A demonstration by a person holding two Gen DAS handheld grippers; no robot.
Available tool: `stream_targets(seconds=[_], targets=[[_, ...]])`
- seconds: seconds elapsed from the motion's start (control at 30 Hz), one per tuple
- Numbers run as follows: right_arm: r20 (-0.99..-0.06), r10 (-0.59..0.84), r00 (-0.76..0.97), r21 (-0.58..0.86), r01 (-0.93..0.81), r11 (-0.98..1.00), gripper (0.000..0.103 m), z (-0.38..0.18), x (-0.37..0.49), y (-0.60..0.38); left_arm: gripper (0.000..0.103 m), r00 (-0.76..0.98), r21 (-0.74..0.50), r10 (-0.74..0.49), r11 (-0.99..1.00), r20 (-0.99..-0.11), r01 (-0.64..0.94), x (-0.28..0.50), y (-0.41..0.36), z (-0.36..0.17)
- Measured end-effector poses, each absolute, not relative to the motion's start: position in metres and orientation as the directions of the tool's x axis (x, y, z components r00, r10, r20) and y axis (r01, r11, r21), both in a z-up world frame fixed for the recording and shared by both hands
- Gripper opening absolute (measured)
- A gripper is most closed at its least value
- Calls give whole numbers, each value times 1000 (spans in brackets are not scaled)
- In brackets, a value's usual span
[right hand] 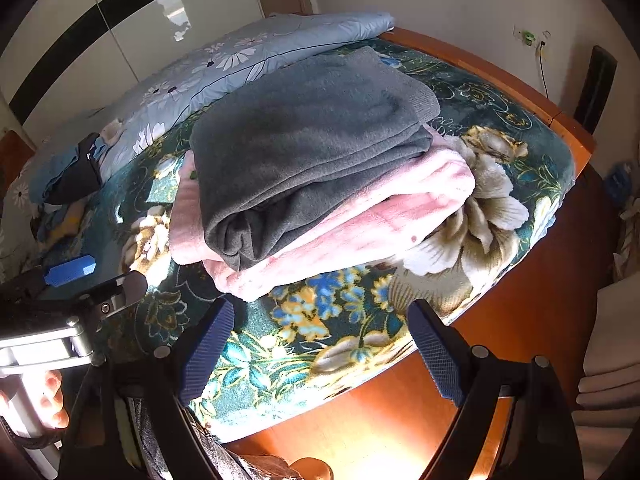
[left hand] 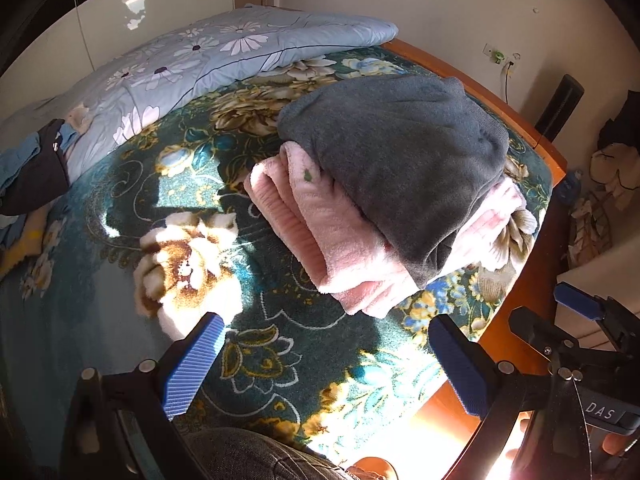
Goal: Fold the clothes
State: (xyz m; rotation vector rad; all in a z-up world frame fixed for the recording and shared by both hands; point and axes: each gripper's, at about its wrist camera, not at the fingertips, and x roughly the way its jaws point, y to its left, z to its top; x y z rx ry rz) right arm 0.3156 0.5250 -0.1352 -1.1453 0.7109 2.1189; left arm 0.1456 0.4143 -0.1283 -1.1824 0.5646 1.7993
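Under the folded grey garment [left hand: 396, 160], most of the pink fleece garment [left hand: 344, 248] hidden; only its near and side edges visible. In the right wrist view, far edge of the pink fleece likewise covered. Dark bundle of clothes [left hand: 36, 176] by the blue floral quilt [left hand: 192, 64] cut off at the left edge, kinds of garment impossible to tell. Small green item on the wall socket [left hand: 498, 55] too small to identify. Pile of things on the floor [left hand: 612, 168] beyond the bed frame [left hand: 516, 120] unclear. Glare washing out the lower bed frame [right hand: 384, 420]. Hand [right hand: 50, 400] on the left tongs only partly visible.
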Motion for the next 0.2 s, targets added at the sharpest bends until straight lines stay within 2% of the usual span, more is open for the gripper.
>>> stream_targets(seconds=[0.2], targets=[[-863, 263, -431, 166, -734, -658, 90, -135, 317, 523, 103, -200, -50, 426, -509, -882, -859, 149, 411, -125]])
